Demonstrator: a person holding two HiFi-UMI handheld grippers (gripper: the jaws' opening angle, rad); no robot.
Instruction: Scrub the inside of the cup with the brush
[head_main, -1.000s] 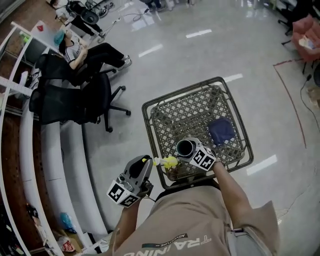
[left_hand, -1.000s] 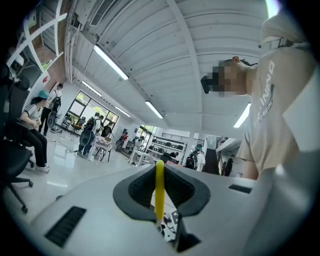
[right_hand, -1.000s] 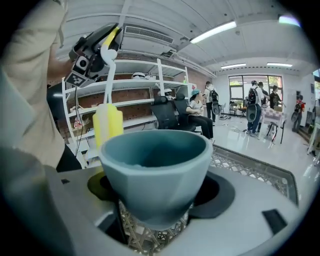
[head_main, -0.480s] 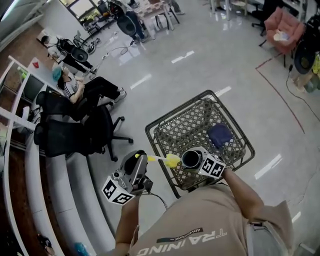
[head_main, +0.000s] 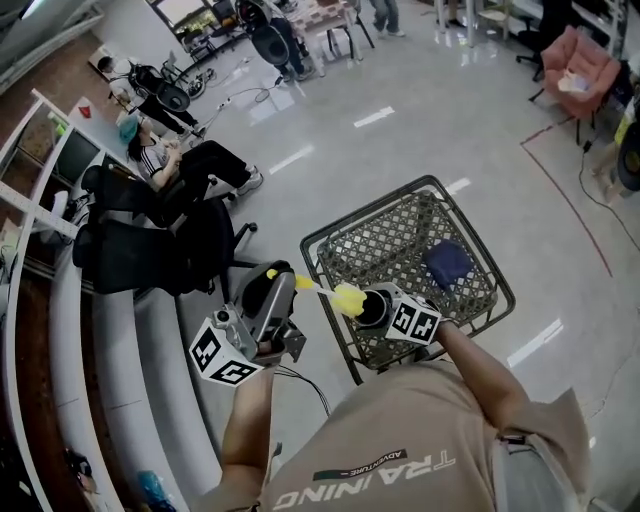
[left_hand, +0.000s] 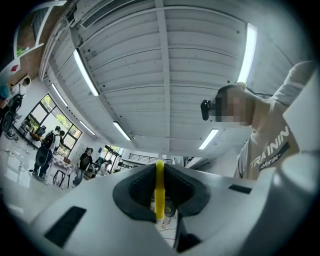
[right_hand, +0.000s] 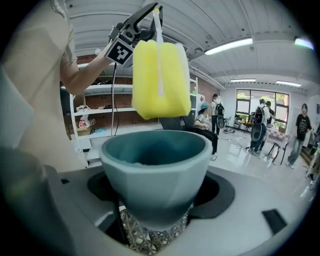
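My right gripper (head_main: 385, 312) is shut on a dark teal cup (right_hand: 155, 172), held with its mouth toward the brush; from the head view the cup (head_main: 375, 306) shows as a dark round opening. My left gripper (head_main: 270, 290) is shut on the brush's thin yellow handle (left_hand: 159, 189). The brush's yellow sponge head (head_main: 348, 298) hangs just at the cup's rim, apart from the inside; in the right gripper view the sponge head (right_hand: 160, 80) sits right above the cup's opening.
A woven wire basket table (head_main: 345, 235) stands below the grippers with a dark blue cloth (head_main: 448, 263) on it. Black office chairs (head_main: 160, 250) and a seated person (head_main: 165, 160) are at the left, beside long white shelving (head_main: 110, 350).
The left gripper has risen and swung the brush head rightward, from beside the basket's edge up to the cup's rim. The cup has stayed in the right gripper.
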